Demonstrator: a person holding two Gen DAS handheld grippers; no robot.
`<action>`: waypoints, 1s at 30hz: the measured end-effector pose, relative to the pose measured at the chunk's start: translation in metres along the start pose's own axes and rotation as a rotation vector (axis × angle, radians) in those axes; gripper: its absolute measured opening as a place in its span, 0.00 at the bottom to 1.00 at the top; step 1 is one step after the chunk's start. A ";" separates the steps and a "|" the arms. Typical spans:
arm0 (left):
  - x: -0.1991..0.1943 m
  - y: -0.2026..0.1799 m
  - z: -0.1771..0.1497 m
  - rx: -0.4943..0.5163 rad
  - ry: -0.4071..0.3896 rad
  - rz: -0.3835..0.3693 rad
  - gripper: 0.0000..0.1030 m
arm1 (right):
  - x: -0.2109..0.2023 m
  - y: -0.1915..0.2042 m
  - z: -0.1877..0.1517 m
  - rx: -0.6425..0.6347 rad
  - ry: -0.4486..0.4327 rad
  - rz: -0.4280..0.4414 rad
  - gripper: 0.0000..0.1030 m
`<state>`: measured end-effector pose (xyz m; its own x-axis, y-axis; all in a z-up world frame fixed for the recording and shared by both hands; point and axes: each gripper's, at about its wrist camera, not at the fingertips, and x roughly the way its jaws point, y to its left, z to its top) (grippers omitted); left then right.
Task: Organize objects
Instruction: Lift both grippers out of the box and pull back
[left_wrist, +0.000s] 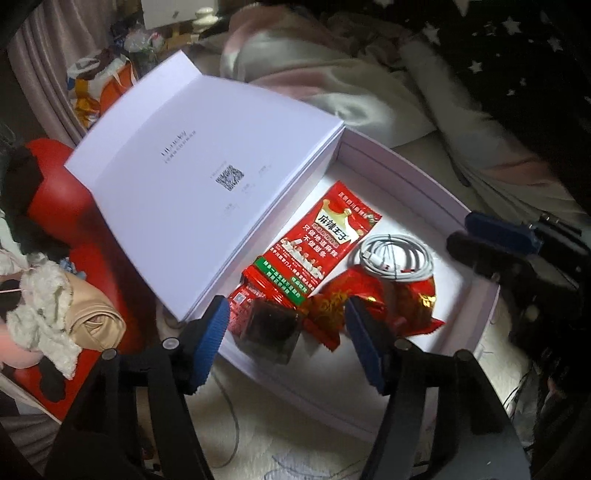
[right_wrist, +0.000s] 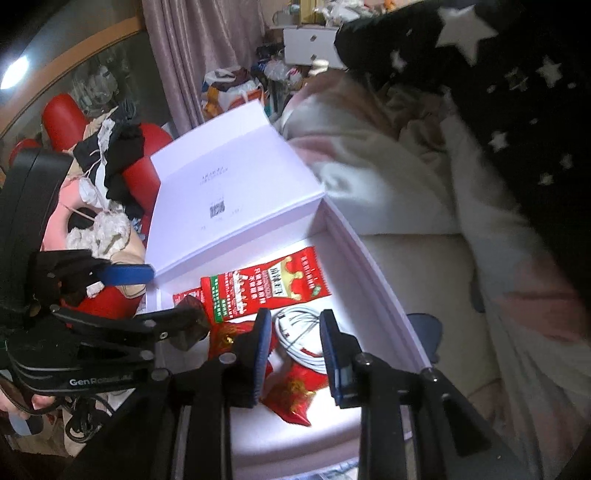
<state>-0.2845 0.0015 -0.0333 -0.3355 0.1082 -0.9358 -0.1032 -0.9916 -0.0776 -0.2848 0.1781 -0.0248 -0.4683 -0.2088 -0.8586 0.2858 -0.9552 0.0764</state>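
Below the parted, empty jaws of the left gripper (left_wrist: 286, 325), a dark cube (left_wrist: 269, 330) lay inside the white box (left_wrist: 469, 280) on the bed, beside red snack packets (left_wrist: 314, 243). The right gripper (right_wrist: 293, 343) hung slightly open over the coiled cable (right_wrist: 299, 332), gripping nothing. Lifting both straight up would likely avoid snagging the lid (left_wrist: 192, 166).
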 end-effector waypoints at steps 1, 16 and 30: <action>-0.007 0.001 0.000 0.003 -0.007 0.002 0.62 | -0.008 -0.002 0.000 0.006 -0.012 -0.004 0.25; -0.100 -0.001 -0.009 0.018 -0.154 -0.005 0.62 | -0.105 -0.006 -0.016 0.006 -0.125 -0.059 0.33; -0.134 -0.031 -0.059 0.051 -0.199 -0.032 0.68 | -0.156 -0.003 -0.065 0.021 -0.177 -0.070 0.44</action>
<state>-0.1806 0.0140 0.0741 -0.5089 0.1566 -0.8464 -0.1625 -0.9831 -0.0843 -0.1582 0.2269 0.0754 -0.6271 -0.1736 -0.7594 0.2307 -0.9725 0.0318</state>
